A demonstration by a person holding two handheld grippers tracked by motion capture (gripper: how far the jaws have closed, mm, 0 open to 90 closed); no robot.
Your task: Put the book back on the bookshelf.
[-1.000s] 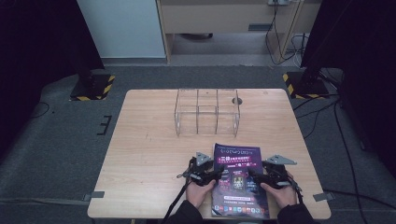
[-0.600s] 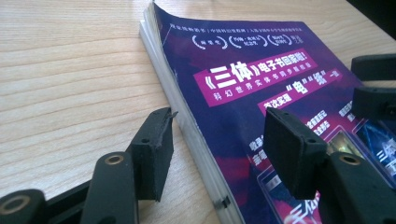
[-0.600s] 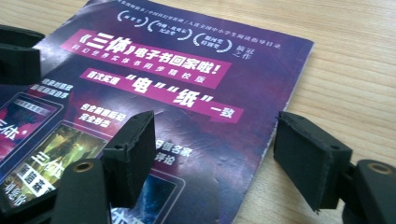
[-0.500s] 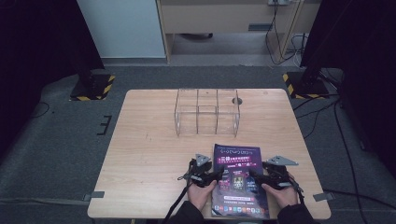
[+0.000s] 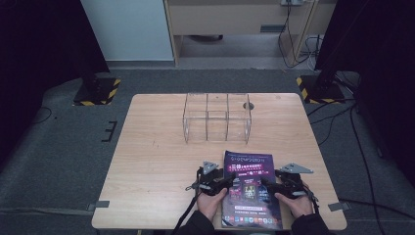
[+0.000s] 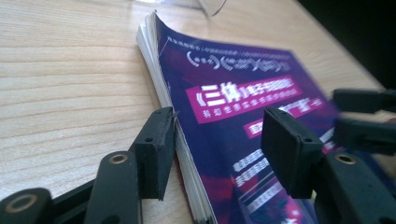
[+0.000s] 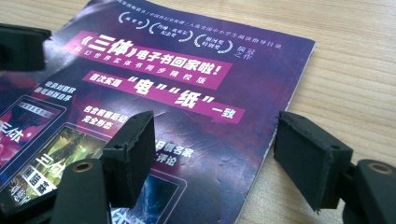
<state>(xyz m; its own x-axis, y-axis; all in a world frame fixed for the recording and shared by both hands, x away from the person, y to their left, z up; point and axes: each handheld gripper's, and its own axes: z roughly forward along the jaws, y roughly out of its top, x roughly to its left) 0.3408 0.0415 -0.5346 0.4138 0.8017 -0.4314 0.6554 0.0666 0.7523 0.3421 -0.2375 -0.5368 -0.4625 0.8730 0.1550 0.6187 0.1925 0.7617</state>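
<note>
both forearms are coming in from the bottom edge of the high view, side by side and pointing forward. left hand [image 5: 211, 204] is gripping the body of the left gripper [image 5: 226, 182], which is lying low and level and angling inward toward the right one. its jaws are standing apart, having just been closing a little; in the left gripper view one of its fingers [image 6: 156, 151] is sitting low at the left and the other is hovering higher. right hand [image 5: 292, 203] is holding the right gripper [image 5: 264, 182], mirrored and angling inward. its jaws are standing apart too, both fingers [image 7: 133, 151] clear of each other.
</note>
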